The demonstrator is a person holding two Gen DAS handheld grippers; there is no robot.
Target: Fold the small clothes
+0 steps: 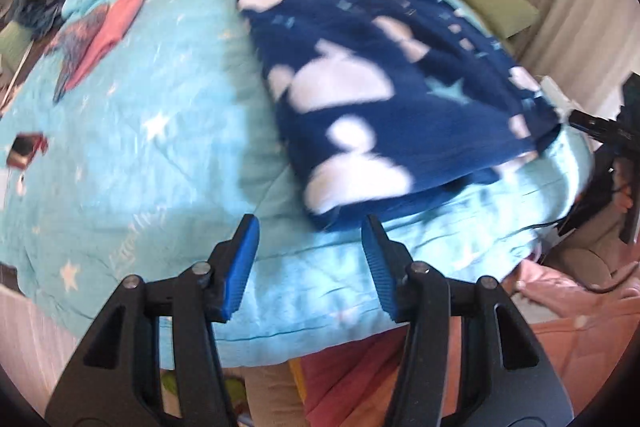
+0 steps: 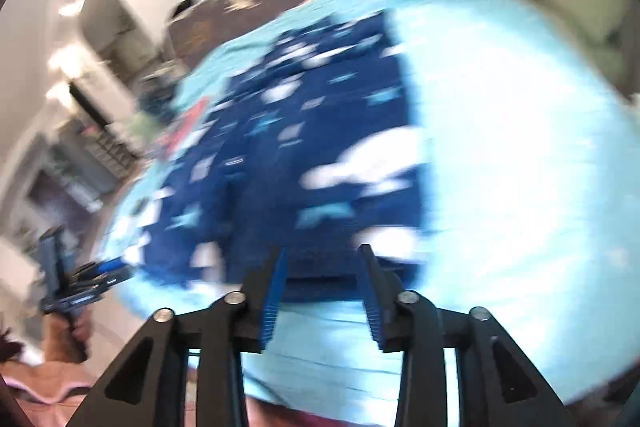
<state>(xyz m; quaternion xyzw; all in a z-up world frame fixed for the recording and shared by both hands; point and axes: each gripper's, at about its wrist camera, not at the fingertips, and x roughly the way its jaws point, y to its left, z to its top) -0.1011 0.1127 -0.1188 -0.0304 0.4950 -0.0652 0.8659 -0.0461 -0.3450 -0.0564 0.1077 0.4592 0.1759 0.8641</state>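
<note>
No words or numbers can be read here. The light blue blanket (image 1: pixel 132 131) has some pale writing near its front edge, but it is too blurry to make out. The dark blue cloth (image 1: pixel 380 75) has only white shapes and small stars on it, with no letters. The view from the right wrist is smeared all over, so nothing can be read there.

Both hand-held grippers (image 1: pixel 310 227) (image 2: pixel 322 259) agape, empty
</note>
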